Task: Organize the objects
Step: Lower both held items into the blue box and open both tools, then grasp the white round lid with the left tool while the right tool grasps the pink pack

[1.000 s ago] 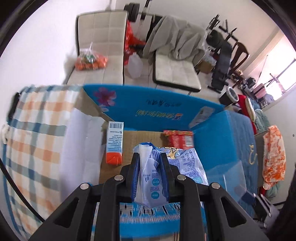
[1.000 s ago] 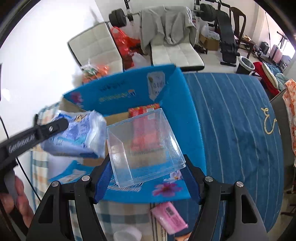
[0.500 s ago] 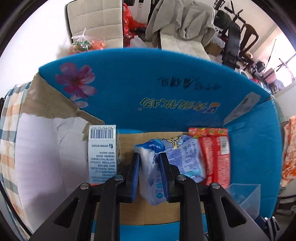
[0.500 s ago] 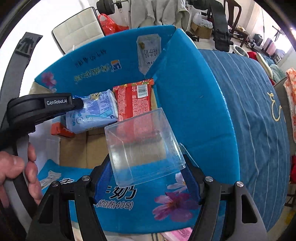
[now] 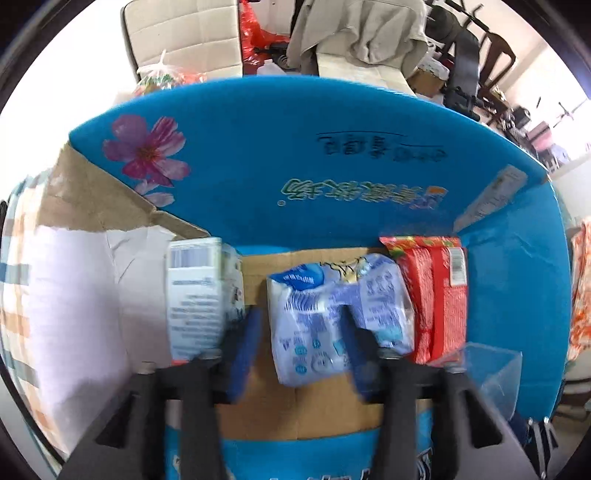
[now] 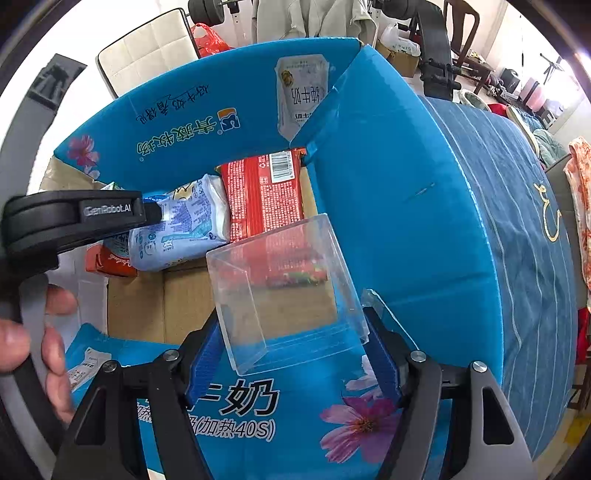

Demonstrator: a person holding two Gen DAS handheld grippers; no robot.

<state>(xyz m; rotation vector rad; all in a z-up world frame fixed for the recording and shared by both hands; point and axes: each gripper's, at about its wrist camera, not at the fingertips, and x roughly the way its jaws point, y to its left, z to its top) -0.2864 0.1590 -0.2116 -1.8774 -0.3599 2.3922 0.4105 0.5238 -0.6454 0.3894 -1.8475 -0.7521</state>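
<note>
A blue tissue pack lies on the brown floor of the blue cardboard box, between a white-and-orange carton and a red packet. My left gripper points down at the pack. Its jaws are opening, the left pad stands off the pack and the pack is still between them. My right gripper is shut on a clear plastic box, held above the cardboard box's near flap. The tissue pack and the red packet show behind it.
The cardboard box's tall blue walls ring its floor. A blue striped cloth spreads to the right and a checked cloth to the left. A hand holds the left gripper. White chairs and gym gear stand behind.
The left gripper came down into the cardboard box with the tissue pack, and its jaws have spread off it. The right gripper rose with the clear box and now looks into the cardboard box.
</note>
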